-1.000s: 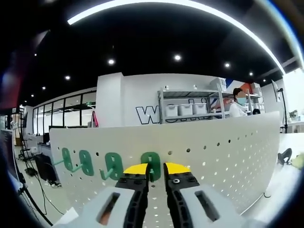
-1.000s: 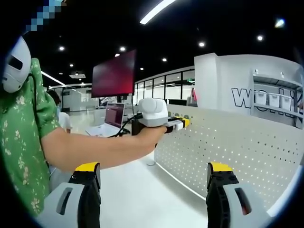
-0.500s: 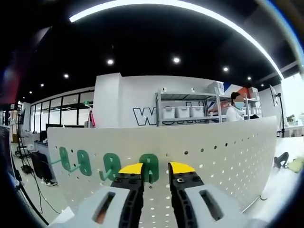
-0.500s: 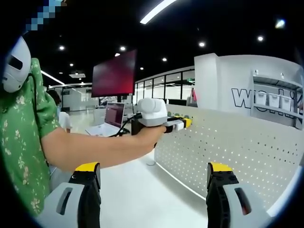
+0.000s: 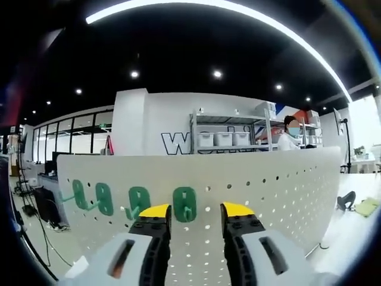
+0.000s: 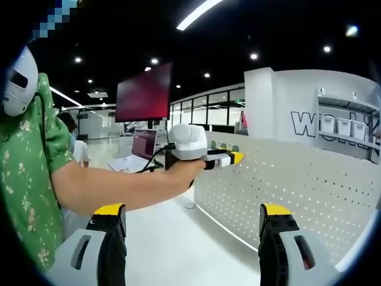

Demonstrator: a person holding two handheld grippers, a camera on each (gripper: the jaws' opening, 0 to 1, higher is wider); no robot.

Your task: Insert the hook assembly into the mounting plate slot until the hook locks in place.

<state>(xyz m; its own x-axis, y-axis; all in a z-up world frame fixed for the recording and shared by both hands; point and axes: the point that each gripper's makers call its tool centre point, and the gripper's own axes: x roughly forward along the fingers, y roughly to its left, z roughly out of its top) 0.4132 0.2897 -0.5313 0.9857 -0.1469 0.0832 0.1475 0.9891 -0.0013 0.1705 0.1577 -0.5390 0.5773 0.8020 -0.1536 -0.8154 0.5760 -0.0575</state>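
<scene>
The left gripper (image 5: pixel 191 213) has its two yellow-tipped jaws apart, and nothing is between them; the gap frames the nearest green hook (image 5: pixel 184 204), which sits on the white pegboard (image 5: pixel 274 190) just beyond the tips, at 12 o'clock from the gripper. The hook looks seated flat against the board, so the judgement is that the insertion is done or almost done, and the jaws stand released because the hook no longer needs to be carried. Whether it is really locked cannot be told from these views. Toward 9 o'clock from this hook, three more green hooks (image 5: pixel 139 201) are in a row on the same board, each with a small arm that points out from the plate. In the right gripper view, the right gripper (image 6: pixel 193 217) is wide open and empty, with its jaws far apart at the bottom of the view; it is held well away from the board, probably to keep the workspace in sight. The same view shows the person's forearm (image 6: pixel 119 187) reaching to 2 o'clock with the left gripper at the top edge of the pegboard. Behind the board stands a metal shelf (image 5: pixel 229 138) with boxes.
</scene>
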